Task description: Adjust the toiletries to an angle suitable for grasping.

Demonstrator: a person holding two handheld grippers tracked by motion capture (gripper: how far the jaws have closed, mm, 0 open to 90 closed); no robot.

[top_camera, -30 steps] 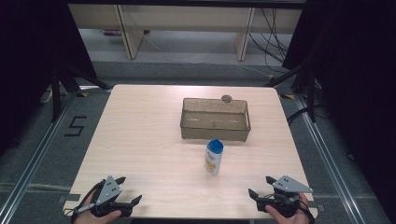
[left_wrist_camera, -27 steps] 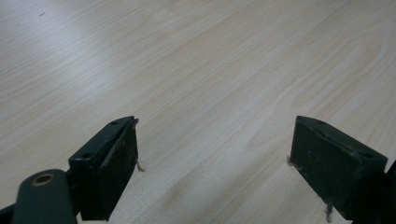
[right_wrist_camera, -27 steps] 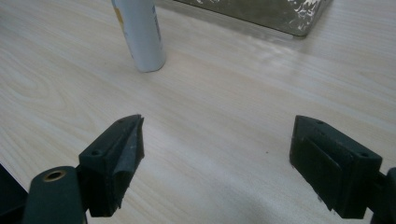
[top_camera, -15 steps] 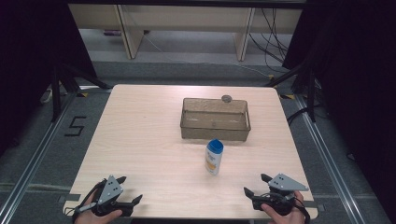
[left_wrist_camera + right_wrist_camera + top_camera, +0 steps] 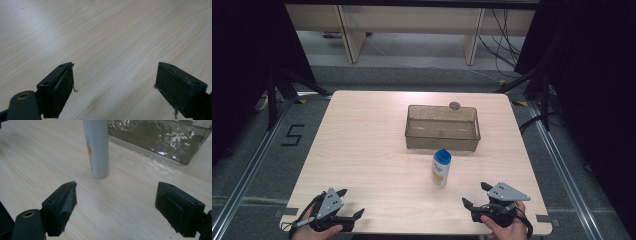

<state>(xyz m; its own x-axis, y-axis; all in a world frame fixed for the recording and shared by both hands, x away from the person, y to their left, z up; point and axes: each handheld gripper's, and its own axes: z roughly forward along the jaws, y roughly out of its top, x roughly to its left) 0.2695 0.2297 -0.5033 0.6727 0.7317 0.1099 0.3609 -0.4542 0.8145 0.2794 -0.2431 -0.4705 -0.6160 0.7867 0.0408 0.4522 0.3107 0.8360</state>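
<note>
Bottle [image 5: 441, 168] stands upright mid-bench, just near of the clear bin [image 5: 442, 128]. Right tongs [image 5: 474, 195] gape wide near it; left tongs [image 5: 350, 203] also gape, at the near left.

Pale wood-grain tabletop [image 5: 362, 145], square-cornered. Toward its far side, a clear rectangular plastic bin [image 5: 442, 141], with a small round grey knob [image 5: 454, 105] at the far rim. On the grey floor at left, a black "5" marking [image 5: 293, 135]. Behind, light wooden shelving [image 5: 412, 20] and dark cables [image 5: 507, 35].

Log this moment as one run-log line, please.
left gripper: open, idle | right gripper: open, facing bottle | bottle: upright before clear bin
</note>
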